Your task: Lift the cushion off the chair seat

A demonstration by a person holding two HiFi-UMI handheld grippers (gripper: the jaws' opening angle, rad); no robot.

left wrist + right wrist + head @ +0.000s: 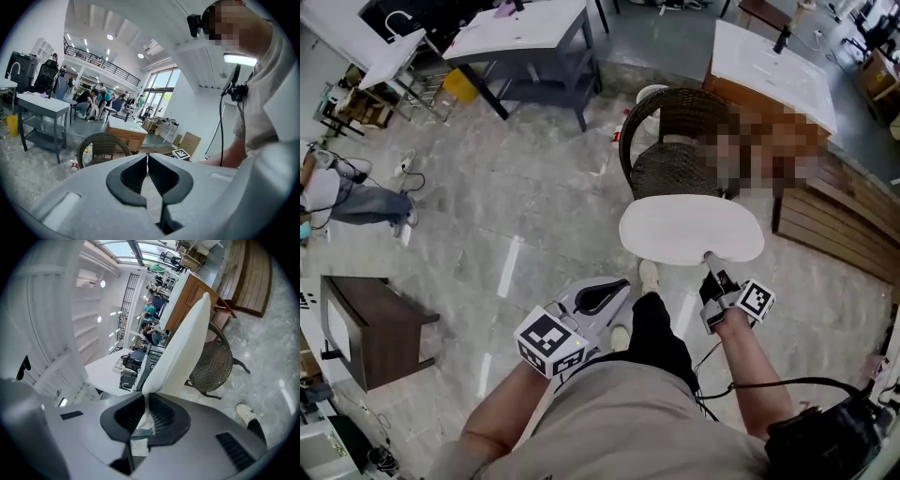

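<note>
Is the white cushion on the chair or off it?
Off. The right claw pinches the cushion by its edge, up in the air; the wicker chair seat shows bare.

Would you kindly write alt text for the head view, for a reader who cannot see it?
Seen from above, the right gripper pinches the near edge of a white cushion, held in the air in front of a dark wicker chair. The left gripper is shut and empty at lower left, over a grey stone floor.
</note>
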